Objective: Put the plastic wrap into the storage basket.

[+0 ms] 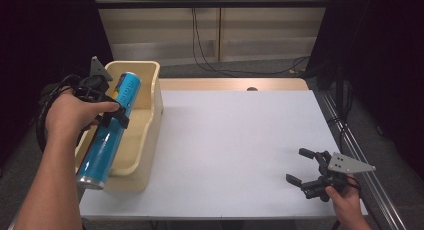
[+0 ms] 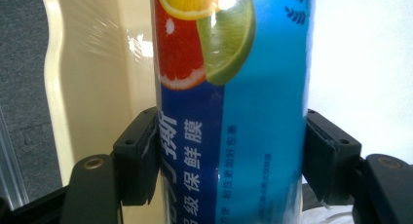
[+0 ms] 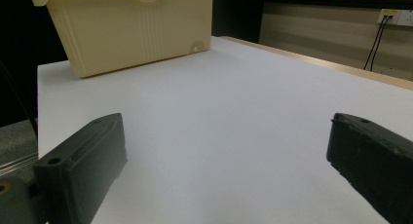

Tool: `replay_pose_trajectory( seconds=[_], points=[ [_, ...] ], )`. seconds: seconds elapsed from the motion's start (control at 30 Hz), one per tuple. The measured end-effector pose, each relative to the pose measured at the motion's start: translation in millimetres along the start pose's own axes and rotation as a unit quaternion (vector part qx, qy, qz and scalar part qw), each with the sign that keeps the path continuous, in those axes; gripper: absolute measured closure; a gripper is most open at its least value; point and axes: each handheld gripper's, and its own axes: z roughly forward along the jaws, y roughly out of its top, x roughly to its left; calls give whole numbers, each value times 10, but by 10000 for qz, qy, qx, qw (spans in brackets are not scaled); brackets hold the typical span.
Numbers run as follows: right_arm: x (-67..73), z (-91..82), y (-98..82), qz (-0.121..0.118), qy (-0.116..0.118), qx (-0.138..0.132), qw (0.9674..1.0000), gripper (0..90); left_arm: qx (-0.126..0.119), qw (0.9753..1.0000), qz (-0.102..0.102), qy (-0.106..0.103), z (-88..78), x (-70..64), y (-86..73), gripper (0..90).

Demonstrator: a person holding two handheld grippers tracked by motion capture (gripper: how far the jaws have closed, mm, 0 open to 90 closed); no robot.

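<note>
A long blue tube (image 1: 111, 130) with citrus fruit pictures and Chinese print (image 2: 229, 112) is clamped across its middle by my left gripper (image 1: 112, 115), which is shut on it. The tube slants over the cream plastic bin (image 1: 150, 110) at the table's left edge, its metal end sticking out past the bin's near wall. In the left gripper view both black pads (image 2: 139, 156) press the tube's sides. My right gripper (image 1: 302, 165) rests low at the table's near right corner, jaws open with nothing between them (image 3: 224, 165).
The white tabletop (image 1: 235, 135) lies between the bin and the right gripper. The bin (image 3: 131, 29) stands far off in the right gripper view. Cables hang down the back wall (image 1: 200, 45). A metal rail (image 1: 360, 155) runs along the table's right side.
</note>
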Motion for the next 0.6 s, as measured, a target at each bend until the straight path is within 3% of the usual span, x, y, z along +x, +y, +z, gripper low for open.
replay_pose_trajectory(
  seconds=[0.6],
  points=[
    [4,9,-5,-8,-8,35,10000,6,110,9999,-79,-23,189,86,-13,321]
  ],
)
